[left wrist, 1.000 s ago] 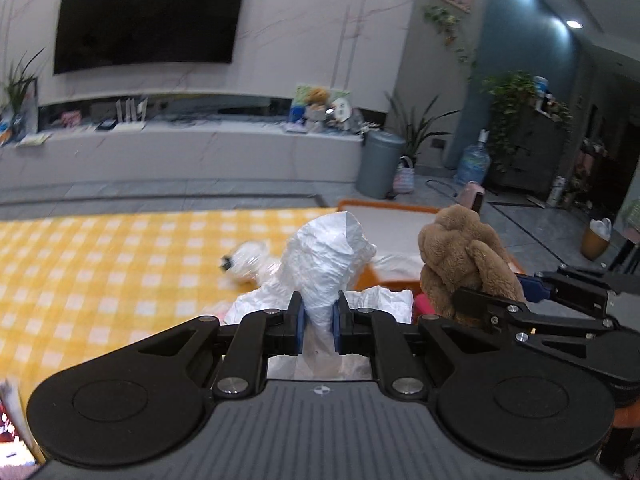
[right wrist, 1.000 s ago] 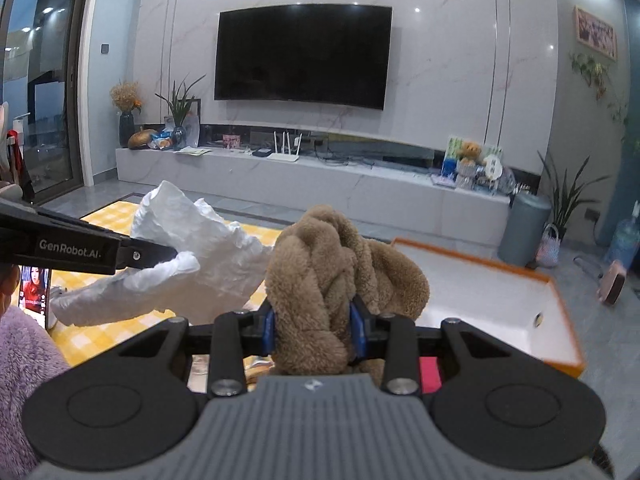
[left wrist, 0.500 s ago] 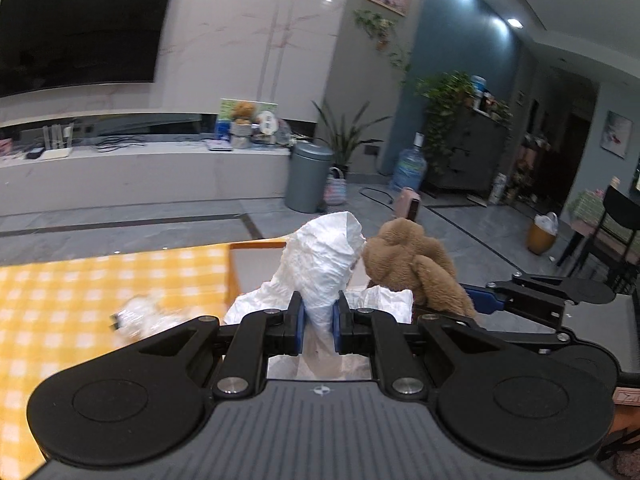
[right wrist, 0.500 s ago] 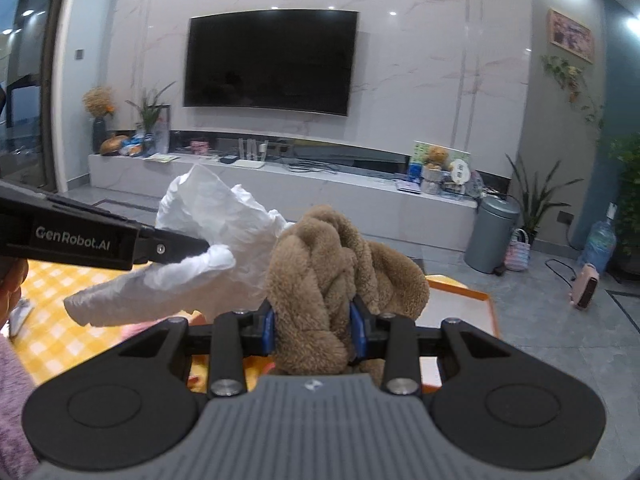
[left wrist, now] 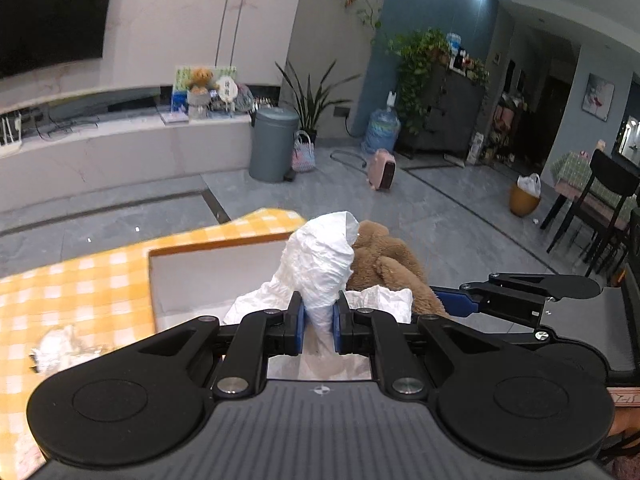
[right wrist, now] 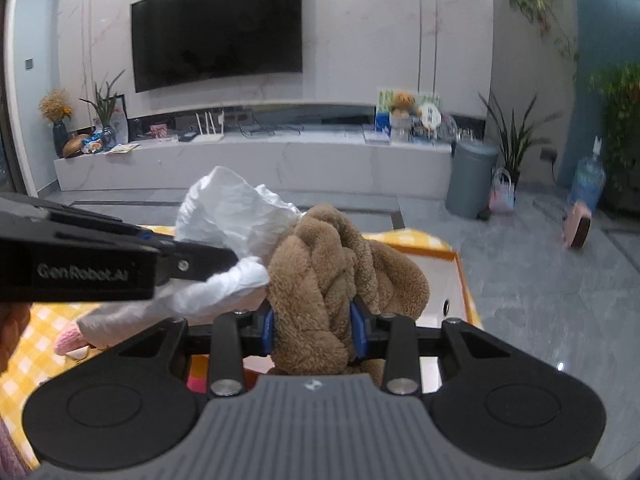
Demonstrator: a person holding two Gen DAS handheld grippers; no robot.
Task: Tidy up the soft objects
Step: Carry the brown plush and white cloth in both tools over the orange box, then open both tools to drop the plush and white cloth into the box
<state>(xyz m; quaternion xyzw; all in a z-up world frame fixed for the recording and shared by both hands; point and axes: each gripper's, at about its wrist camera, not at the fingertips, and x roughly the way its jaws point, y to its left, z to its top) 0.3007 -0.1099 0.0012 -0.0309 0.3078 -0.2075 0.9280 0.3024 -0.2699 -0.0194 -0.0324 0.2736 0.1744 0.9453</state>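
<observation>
My left gripper [left wrist: 318, 326] is shut on a crumpled white soft bag [left wrist: 320, 260] and holds it above the orange-rimmed white tray [left wrist: 192, 248]. My right gripper [right wrist: 312, 330] is shut on a brown plush toy [right wrist: 320, 276], held right beside the white bag [right wrist: 228, 212]. In the left wrist view the plush [left wrist: 384, 256] sits just right of the bag, with the right gripper's fingers [left wrist: 516, 292] behind it. The tray's far right rim [right wrist: 460, 268] shows past the plush.
A yellow checked cloth [left wrist: 72, 296] covers the table. A crinkled clear wrapper [left wrist: 60, 348] lies on it at the left. A pink soft item [right wrist: 70, 340] lies low left in the right wrist view. Beyond the table edge are grey floor, a bin [left wrist: 272, 144] and chairs [left wrist: 600, 200].
Both grippers have swung to the right together with their loads, bringing the tray under the left gripper. The bag and plush now touch side by side.
</observation>
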